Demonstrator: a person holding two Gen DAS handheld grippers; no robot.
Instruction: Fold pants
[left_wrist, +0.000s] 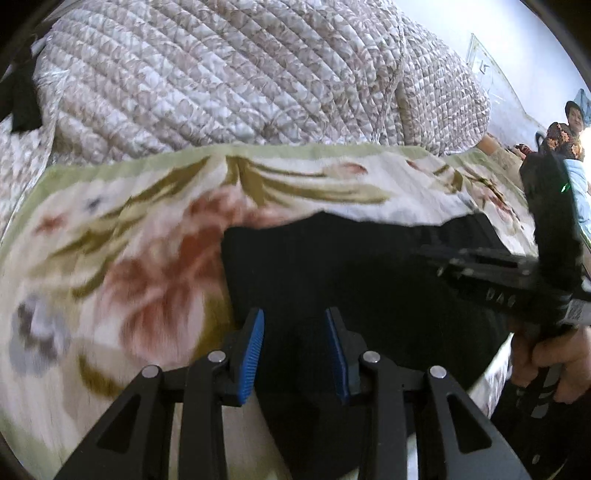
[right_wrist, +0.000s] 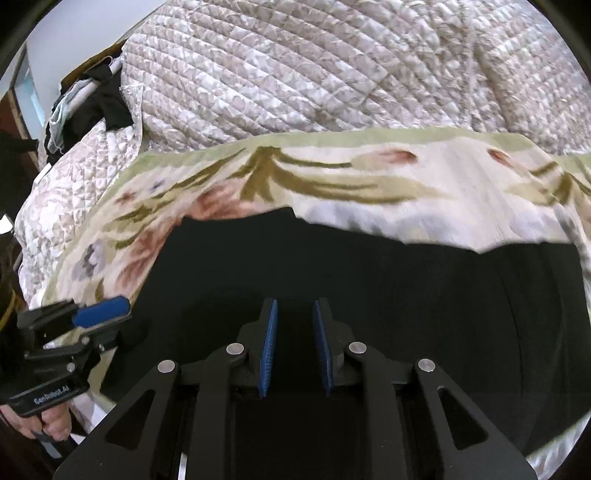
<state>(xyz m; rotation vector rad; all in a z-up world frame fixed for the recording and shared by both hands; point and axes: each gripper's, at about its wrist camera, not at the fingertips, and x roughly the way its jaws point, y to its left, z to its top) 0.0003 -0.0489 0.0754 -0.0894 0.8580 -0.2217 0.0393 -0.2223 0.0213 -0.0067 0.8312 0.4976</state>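
Black pants (left_wrist: 351, 273) lie flat on a floral blanket (left_wrist: 129, 240); they also fill the lower half of the right wrist view (right_wrist: 369, 280). My left gripper (left_wrist: 294, 317) is open, its blue pads (left_wrist: 253, 354) just above the pants' left edge, holding nothing. My right gripper (right_wrist: 294, 306) is open over the middle of the pants, holding nothing. The right gripper shows at the right of the left wrist view (left_wrist: 443, 258), and the left gripper at the left of the right wrist view (right_wrist: 103, 310).
A quilted bedspread (right_wrist: 314, 74) is heaped behind the blanket (right_wrist: 369, 192). Dark clothes (right_wrist: 107, 99) hang at the far left. A person (left_wrist: 569, 133) sits at the far right.
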